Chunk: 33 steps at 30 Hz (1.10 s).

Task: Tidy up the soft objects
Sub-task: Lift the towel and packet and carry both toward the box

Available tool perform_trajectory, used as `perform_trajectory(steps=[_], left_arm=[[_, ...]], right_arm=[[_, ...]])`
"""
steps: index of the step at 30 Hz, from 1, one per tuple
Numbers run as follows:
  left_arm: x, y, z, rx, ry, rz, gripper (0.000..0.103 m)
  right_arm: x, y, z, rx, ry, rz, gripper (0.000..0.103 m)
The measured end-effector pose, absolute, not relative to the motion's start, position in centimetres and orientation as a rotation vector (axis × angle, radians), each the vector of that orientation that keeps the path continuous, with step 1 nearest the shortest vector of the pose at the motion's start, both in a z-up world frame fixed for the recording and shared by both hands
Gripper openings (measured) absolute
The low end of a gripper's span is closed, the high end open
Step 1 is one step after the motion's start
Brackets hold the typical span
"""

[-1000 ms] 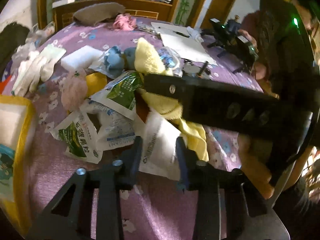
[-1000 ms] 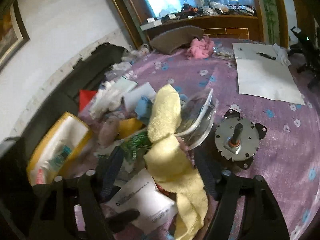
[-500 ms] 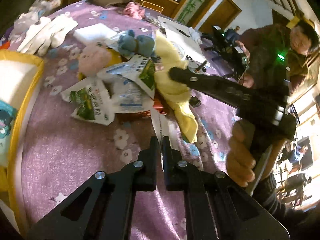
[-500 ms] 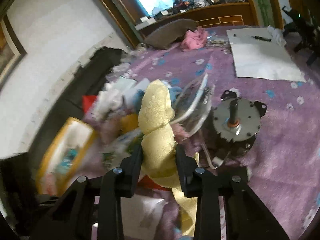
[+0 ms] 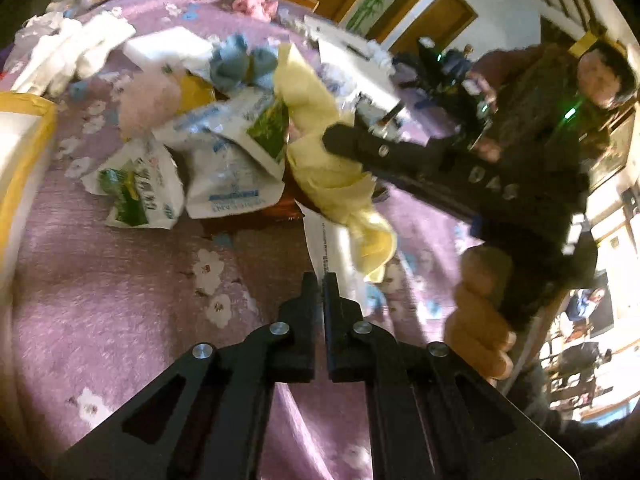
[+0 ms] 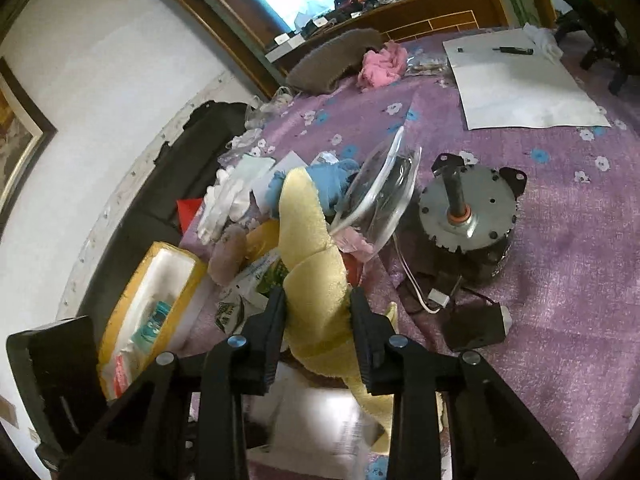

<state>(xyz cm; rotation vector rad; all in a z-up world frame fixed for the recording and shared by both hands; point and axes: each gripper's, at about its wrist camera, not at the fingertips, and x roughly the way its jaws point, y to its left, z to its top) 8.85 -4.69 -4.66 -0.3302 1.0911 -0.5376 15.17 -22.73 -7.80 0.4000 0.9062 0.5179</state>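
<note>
My right gripper is shut on the yellow cloth, holding its middle, with the cloth's ends drooping above and below the fingers. In the left wrist view the yellow cloth hangs from the right gripper over the pile. My left gripper is shut on the edge of a white paper packet lying on the purple tablecloth. A pink plush, a blue plush and white gloves lie in the pile.
Several printed plastic bags lie in the pile. A yellow box stands at the left edge. A metal motor and a clear plastic lid sit right of the pile. White paper sheet, pink cloth at the back.
My right gripper closed on the yellow cloth and lifted it a little. My left gripper closed on the white packet's edge and drew back towards the table's near side.
</note>
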Motion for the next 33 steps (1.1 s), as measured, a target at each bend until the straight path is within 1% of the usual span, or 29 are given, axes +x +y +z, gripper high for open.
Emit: perform_trajectory(steps=[9,17,20,24,25,26,27,28,29,31,33], left_arm=[[8.1,-1.9,-1.2,-0.478,1.043,-0.562,0.002],[8.0,-2.1,2.2,-0.455,0.976,-0.539,0.001],[7.9,-2.8,1.9,-0.405,0.980,-0.511,0.001],[8.0,-2.9,-0.5,-0.324,1.026,-0.412,0.002],[8.1,-2.8,-1.1,-0.314,1.044,-0.397,0.004],[8.4,-2.8,-2.0,-0.308,1.072,-0.378,0.016],[8.6,-2.8,-2.6,-0.297,1.089,-0.371,0.025],[8.7,-3.0,-3.1,-0.279,1.099,-0.360,0.043],[8.7,-3.1,-3.4,-0.270,1.082,-0.359,0.055],[9.0,-3.6,-4.0,-0.248,1.075,-0.348,0.060],[9.6,-4.2,-4.6,-0.241,1.086,-0.369,0.060]], right_arm=[[14.3,-23.9,-6.8,0.500,0.836,0.540,0.031],[13.8,-23.9,-6.2,0.521,0.800,0.563,0.031],[13.8,-24.1,-6.2,0.528,0.802,0.565,0.031],[13.3,-24.1,-5.9,0.507,0.783,0.546,0.031],[13.2,-24.1,-5.9,0.509,0.781,0.550,0.031],[13.2,-24.1,-5.8,0.508,0.779,0.550,0.031],[13.1,-24.0,-5.8,0.501,0.776,0.548,0.031],[13.0,-23.9,-5.8,0.494,0.776,0.545,0.031],[13.0,-23.8,-5.9,0.487,0.777,0.541,0.031],[13.1,-23.7,-6.1,0.482,0.782,0.536,0.031],[13.2,-23.7,-6.4,0.481,0.788,0.526,0.031]])
